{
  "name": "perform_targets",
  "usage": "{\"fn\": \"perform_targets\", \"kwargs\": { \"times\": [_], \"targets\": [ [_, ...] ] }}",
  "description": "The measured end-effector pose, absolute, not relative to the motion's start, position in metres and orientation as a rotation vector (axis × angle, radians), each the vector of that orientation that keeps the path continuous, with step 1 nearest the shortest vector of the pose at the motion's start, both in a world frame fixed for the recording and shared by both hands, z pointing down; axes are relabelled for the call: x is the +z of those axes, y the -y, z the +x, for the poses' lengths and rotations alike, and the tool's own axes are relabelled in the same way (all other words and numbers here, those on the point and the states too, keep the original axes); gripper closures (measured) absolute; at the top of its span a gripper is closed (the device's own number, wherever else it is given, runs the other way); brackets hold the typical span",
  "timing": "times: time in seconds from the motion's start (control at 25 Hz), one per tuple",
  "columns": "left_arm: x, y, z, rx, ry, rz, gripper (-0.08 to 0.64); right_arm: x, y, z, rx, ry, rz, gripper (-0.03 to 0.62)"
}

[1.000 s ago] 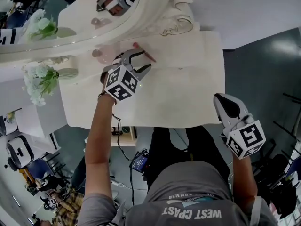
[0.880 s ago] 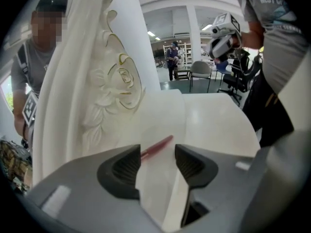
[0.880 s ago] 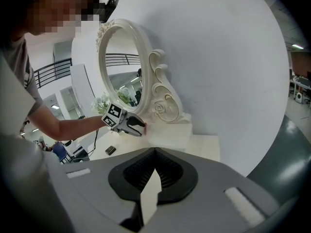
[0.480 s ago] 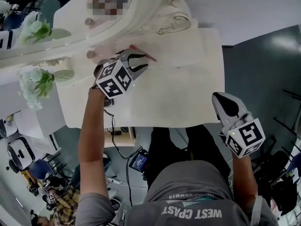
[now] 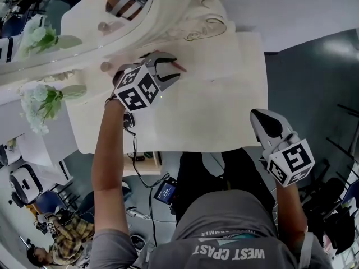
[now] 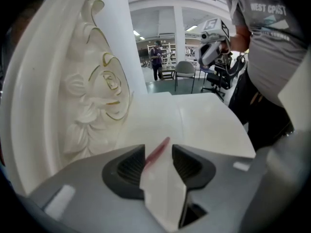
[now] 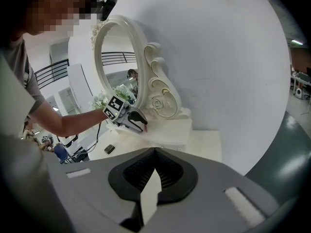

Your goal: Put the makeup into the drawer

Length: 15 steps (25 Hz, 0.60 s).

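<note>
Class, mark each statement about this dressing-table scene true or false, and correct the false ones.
1. The right gripper has its jaws together with nothing between them. True.
2. The left gripper hangs out past the table's edge. False: the left gripper is over the table beside the mirror, its jaws opening with the makeup stick between them.
3. In the head view, white flowers show to the left of the left gripper. True.
4. The makeup stick is blue. False: it is pinkish red.
</note>
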<state>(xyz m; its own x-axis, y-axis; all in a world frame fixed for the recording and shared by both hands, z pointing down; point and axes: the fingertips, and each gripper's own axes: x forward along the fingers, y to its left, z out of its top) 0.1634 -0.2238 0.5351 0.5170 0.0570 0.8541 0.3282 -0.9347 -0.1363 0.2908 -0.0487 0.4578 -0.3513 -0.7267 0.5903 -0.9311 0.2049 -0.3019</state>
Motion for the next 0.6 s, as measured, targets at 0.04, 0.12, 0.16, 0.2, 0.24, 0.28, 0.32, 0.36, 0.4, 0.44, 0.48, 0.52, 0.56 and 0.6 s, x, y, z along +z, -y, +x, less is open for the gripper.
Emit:
{"fn": "perform_targets", "kwargs": {
  "times": [0.04, 0.12, 0.16, 0.2, 0.24, 0.28, 0.32, 0.36, 0.4, 0.44, 0.48, 0.52, 0.56, 0.6],
  "targets": [
    [0.535, 0.225, 0.165, -1.376, 0.318, -2.489, 0.392, 0.458, 0.049, 0.291, 0.902, 2.165, 1.559, 0.591],
    [0.537, 0.226, 0.166, -1.383, 0.329, -2.496, 0.399, 0.46, 0.049, 0.292, 0.906, 2.164, 1.561, 0.591],
    [0.539, 0.225, 0.166, -1.389, 0.341, -2.498, 0.403, 0.461, 0.049, 0.292, 0.91, 2.163, 1.562, 0.591],
    [0.539, 0.225, 0.166, -1.393, 0.353, -2.501, 0.411, 0.462, 0.049, 0.292, 0.914, 2.161, 1.562, 0.591],
    [0.54, 0.224, 0.165, -1.398, 0.367, -2.504, 0.413, 0.463, 0.049, 0.292, 0.918, 2.158, 1.562, 0.591],
    [0.54, 0.223, 0.165, -1.405, 0.384, -2.507, 0.422, 0.463, 0.049, 0.292, 0.922, 2.156, 1.563, 0.591],
    [0.541, 0.22, 0.164, -1.413, 0.406, -2.509, 0.445, 0.464, 0.048, 0.292, 0.925, 2.157, 1.564, 0.591],
    [0.541, 0.217, 0.163, -1.421, 0.429, -2.51, 0.473, 0.465, 0.048, 0.291, 0.927, 2.159, 1.563, 0.591],
    [0.542, 0.214, 0.162, -1.425, 0.445, -2.513, 0.503, 0.465, 0.049, 0.29, 0.927, 2.161, 1.562, 0.591],
    [0.542, 0.212, 0.162, -1.425, 0.45, -2.519, 0.518, 0.465, 0.049, 0.289, 0.927, 2.163, 1.56, 0.591],
    [0.542, 0.212, 0.162, -1.421, 0.446, -2.533, 0.517, 0.464, 0.05, 0.289, 0.927, 2.165, 1.558, 0.591],
    [0.542, 0.212, 0.162, -1.414, 0.434, -2.554, 0.518, 0.464, 0.051, 0.288, 0.926, 2.166, 1.556, 0.591],
    [0.541, 0.213, 0.162, -1.408, 0.418, -2.579, 0.52, 0.463, 0.052, 0.287, 0.926, 2.167, 1.555, 0.591],
    [0.541, 0.214, 0.162, -1.4, 0.4, -2.603, 0.522, 0.463, 0.053, 0.286, 0.925, 2.168, 1.554, 0.591]
  ]
}}
